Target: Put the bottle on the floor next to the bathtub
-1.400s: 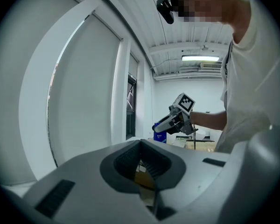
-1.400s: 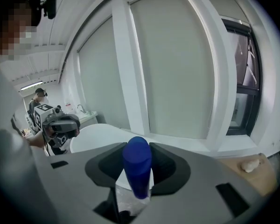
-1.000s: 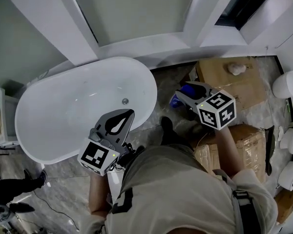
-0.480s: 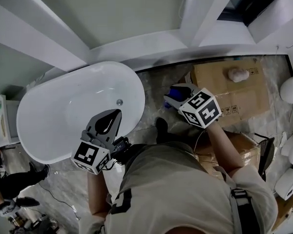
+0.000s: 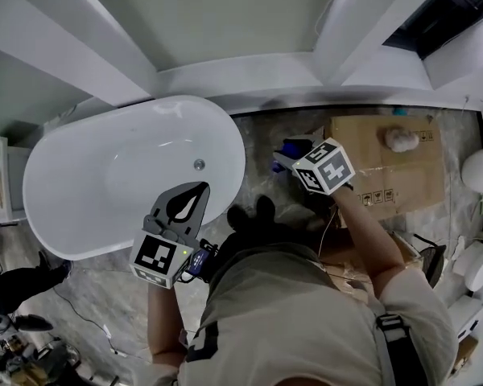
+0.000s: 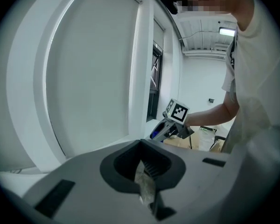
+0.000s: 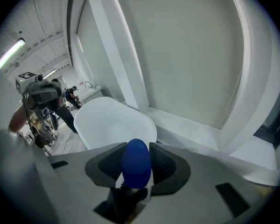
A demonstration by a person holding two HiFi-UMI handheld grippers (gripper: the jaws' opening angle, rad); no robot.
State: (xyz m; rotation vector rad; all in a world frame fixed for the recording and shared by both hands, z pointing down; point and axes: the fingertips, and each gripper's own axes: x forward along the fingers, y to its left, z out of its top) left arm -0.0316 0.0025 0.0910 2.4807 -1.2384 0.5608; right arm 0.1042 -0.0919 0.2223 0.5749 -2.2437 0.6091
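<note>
Two claws. Right gripper [image 5: 286,159] clamped, jaws part-way apart, on small blue-topped bottle [image 7: 136,162], above grey marbled floor [image 5: 266,147] beside white oval bathtub [image 5: 80,215]. Left gripper [image 5: 203,188] closed, empty. Bottle likely light, rigid, slick; a grip near top seems secure.

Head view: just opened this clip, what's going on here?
A person stands beside a white oval bathtub with a handheld gripper in each hand. The right gripper is closed on a blue-topped bottle and holds it above the grey marbled floor, between the tub and a brown cardboard box. The bottle is not yet set down. The left gripper, jaws together and empty, hovers by the tub's near edge.
</note>
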